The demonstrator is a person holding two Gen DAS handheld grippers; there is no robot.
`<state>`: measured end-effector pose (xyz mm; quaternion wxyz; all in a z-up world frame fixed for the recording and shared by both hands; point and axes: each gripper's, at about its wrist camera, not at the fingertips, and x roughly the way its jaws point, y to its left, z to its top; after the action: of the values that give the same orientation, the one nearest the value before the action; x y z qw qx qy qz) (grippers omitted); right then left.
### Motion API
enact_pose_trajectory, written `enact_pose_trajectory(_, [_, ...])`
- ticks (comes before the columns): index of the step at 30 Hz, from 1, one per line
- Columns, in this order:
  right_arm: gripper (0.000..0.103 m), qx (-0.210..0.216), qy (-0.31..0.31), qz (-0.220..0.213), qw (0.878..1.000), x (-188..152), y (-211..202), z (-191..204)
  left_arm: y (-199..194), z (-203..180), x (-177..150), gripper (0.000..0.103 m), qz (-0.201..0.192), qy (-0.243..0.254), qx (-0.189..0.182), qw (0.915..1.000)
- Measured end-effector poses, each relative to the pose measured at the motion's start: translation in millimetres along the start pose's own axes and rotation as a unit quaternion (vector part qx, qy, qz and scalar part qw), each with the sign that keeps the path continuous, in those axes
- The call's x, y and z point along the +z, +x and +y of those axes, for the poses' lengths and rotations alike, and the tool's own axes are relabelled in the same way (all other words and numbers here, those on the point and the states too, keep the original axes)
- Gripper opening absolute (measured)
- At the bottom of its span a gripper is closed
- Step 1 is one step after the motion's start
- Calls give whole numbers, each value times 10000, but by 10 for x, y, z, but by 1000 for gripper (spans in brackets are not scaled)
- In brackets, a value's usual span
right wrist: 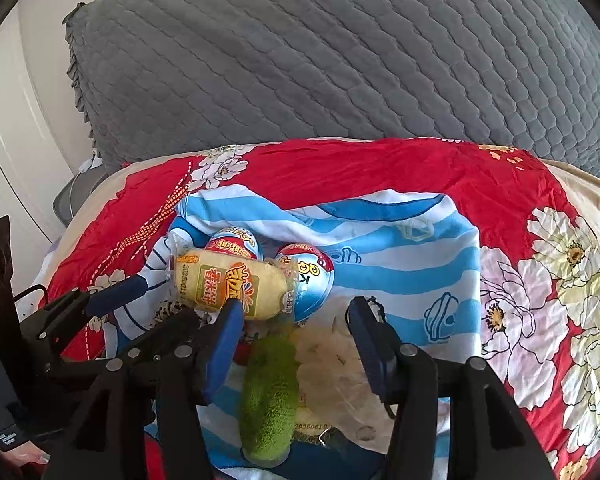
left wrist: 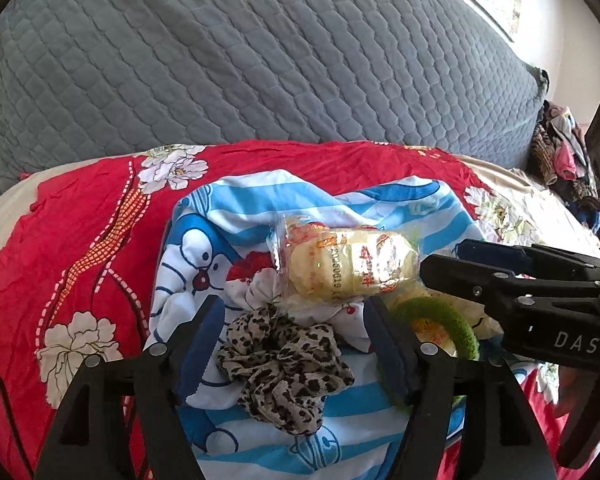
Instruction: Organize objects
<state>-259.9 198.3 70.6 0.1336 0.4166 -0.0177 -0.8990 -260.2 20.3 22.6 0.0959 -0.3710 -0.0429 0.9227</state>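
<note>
A blue-and-white striped cartoon cloth (left wrist: pixel 236 208) (right wrist: pixel 400 248) lies on a red flowered sheet. On it are a yellow wrapped snack (left wrist: pixel 348 264) (right wrist: pixel 224 280), a leopard-print scrunchie (left wrist: pixel 284 364), a green fuzzy ring (left wrist: pixel 448 320) (right wrist: pixel 270 396) and two red-and-blue snack packs (right wrist: pixel 312 280). My left gripper (left wrist: pixel 292 312) is open, its fingers on either side of the scrunchie. My right gripper (right wrist: pixel 296 312) is open over the green ring and a clear wrapper (right wrist: pixel 336 368). It shows from the side in the left wrist view (left wrist: pixel 444 260), next to the yellow snack.
A grey quilted cover (left wrist: pixel 260 60) (right wrist: pixel 340 60) rises behind the red sheet (left wrist: pixel 80 220) (right wrist: pixel 420 168). A pile of clothes (left wrist: pixel 560 156) lies at the far right. A white cupboard (right wrist: pixel 4 140) stands at the left.
</note>
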Motion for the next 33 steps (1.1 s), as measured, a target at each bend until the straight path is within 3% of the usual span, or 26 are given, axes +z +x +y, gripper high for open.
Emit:
enact_pose_trajectory(3, [55, -1, 18, -6, 10000, -8, -22, 2, -20, 29, -18, 82, -7, -64, 28, 10000])
enact_pose_trajectory(33, [93, -199, 151, -233, 9994, -288, -594, 80, -591, 75, -211, 84, -111, -117, 250, 9996])
